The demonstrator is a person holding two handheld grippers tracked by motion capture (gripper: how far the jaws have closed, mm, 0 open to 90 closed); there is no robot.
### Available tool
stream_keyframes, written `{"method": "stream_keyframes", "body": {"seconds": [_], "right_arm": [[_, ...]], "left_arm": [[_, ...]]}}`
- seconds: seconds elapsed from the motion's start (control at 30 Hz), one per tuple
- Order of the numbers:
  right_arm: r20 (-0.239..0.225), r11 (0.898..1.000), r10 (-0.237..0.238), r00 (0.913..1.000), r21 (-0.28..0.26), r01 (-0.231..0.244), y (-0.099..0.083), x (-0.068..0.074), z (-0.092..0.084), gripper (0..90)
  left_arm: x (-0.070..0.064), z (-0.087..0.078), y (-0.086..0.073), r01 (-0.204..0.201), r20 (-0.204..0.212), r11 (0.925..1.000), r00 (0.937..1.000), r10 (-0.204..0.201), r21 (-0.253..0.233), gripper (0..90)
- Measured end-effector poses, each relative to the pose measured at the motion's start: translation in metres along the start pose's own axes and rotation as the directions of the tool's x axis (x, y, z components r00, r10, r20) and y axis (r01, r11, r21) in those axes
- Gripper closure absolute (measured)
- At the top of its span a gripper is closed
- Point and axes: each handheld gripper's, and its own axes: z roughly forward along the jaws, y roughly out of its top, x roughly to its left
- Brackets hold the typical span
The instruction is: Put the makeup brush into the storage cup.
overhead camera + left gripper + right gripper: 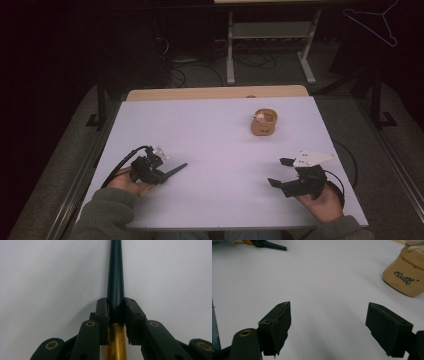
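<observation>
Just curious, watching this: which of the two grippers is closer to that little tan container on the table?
Right. The right gripper sits open, in front of the tan container; the left gripper, across the table, clamps a dark rod.

Cup (264, 122) far right on table (210, 130)

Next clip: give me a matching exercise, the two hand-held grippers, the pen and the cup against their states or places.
1. left hand-held gripper
2. right hand-held gripper
3. pen
4. cup

a. jaws wide apart, nothing between them
b. stands far right on the table, something white inside
c. shut on a thin thing
d. black front, gold rear

Pairs: 1-c, 2-a, 3-d, 4-b
</observation>
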Motion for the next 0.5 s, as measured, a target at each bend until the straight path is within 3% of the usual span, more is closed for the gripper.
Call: {"method": "stream_keyframes", "body": {"seconds": [0.27,0.5], "right_arm": [[-0.005,1.000,-0.010,0.9999,0.003,0.010,0.004,0.002,0.000,19.5],[-0.030,0.999,-0.048,0.9984,0.019,0.048,0.020,0.006,-0.001,18.4]], "left_arm": [[0.000,-0.005,0.000,-0.010,0.013,0.9999,0.9999,0.010,-0.005,74.7],[-0.006,-0.019,0.011,-0.058,0.000,0.9982,0.9983,0.058,-0.016,74.7]]}}
